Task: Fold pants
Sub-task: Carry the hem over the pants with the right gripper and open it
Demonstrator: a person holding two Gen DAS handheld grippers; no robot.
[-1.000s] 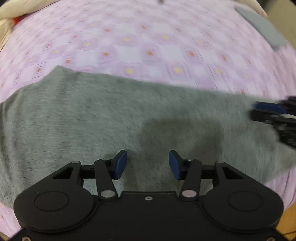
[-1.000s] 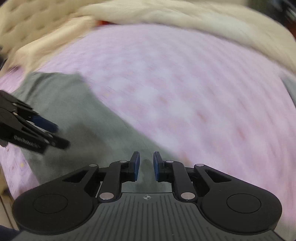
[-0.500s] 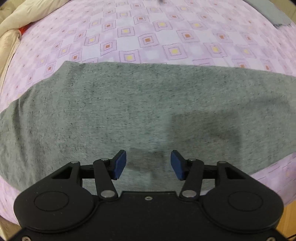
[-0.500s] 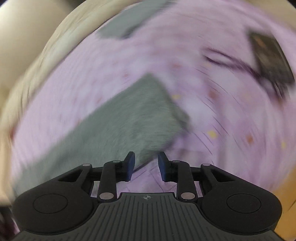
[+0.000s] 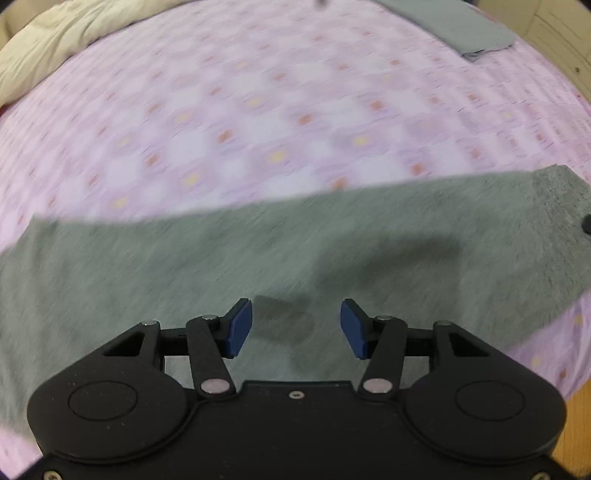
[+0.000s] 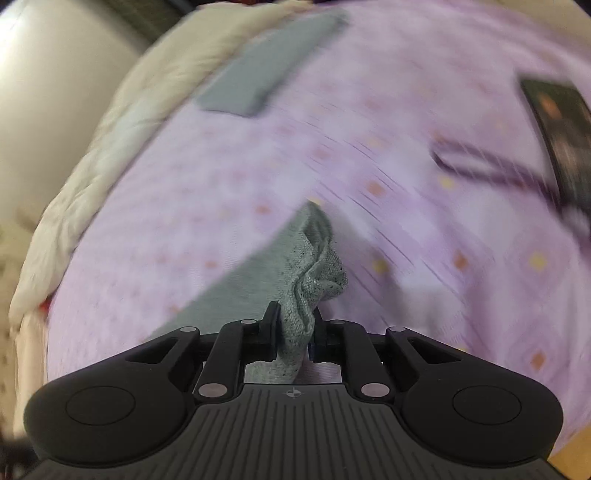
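Note:
The grey pants (image 5: 258,258) lie flat in a long folded strip across the purple patterned bedsheet (image 5: 277,110). My left gripper (image 5: 296,328) is open and empty, hovering over the near middle of the strip. My right gripper (image 6: 293,332) is shut on the bunched end of the grey pants (image 6: 314,266), which rises from the sheet between its jaws. The rest of the strip runs away to the left behind it.
A folded grey garment (image 5: 454,26) lies at the far right of the bed, also in the right wrist view (image 6: 266,66). A cream duvet (image 5: 48,44) is heaped at the far left. A dark flat device (image 6: 557,129) with a cable lies on the sheet. The wooden floor (image 5: 576,417) shows beyond the bed edge.
My right gripper has closed on the end of the pants and bunched the cloth. My left gripper has shifted over the strip, its jaws still open.

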